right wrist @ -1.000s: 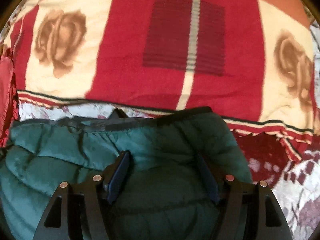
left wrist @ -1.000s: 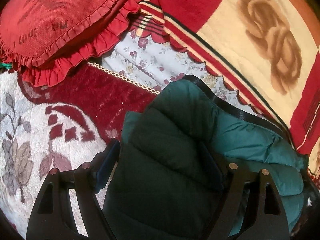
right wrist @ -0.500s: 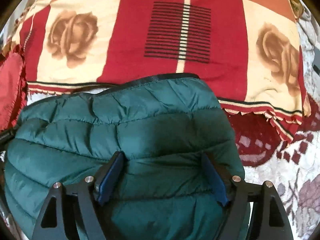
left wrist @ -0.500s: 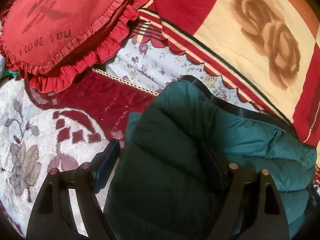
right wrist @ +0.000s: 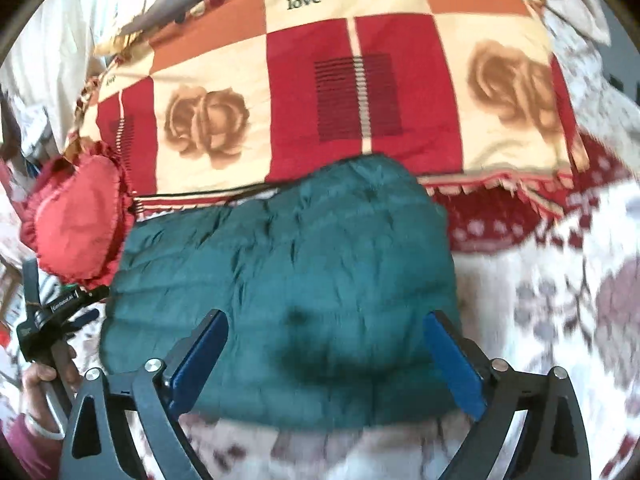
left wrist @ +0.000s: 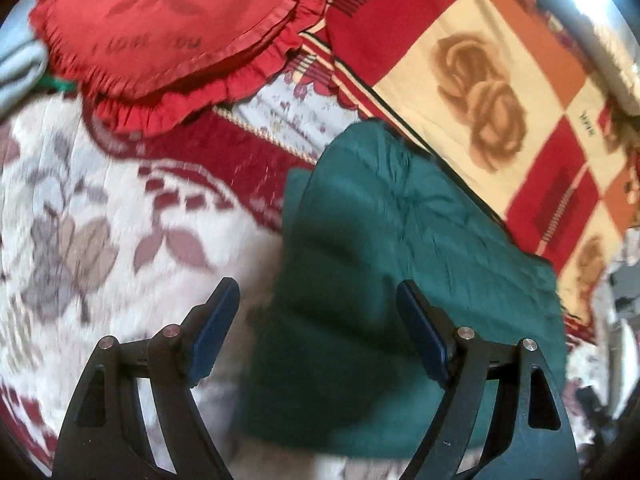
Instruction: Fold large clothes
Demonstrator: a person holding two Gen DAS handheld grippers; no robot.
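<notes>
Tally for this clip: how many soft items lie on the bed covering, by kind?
Green puffer jackets: 1
Red frilled heart cushions: 1
Rose-patterned checked blankets: 1
Total: 3

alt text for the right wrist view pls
A folded dark green quilted puffer jacket lies on a floral bedspread, the open right tool above it. Behind are a red-and-cream rose-print blanket and a red frilled heart cushion.

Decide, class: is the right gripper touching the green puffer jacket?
Cannot tell. In the right wrist view the open right gripper frames the green puffer jacket, but blur and overlap hide any contact or gap.
</notes>
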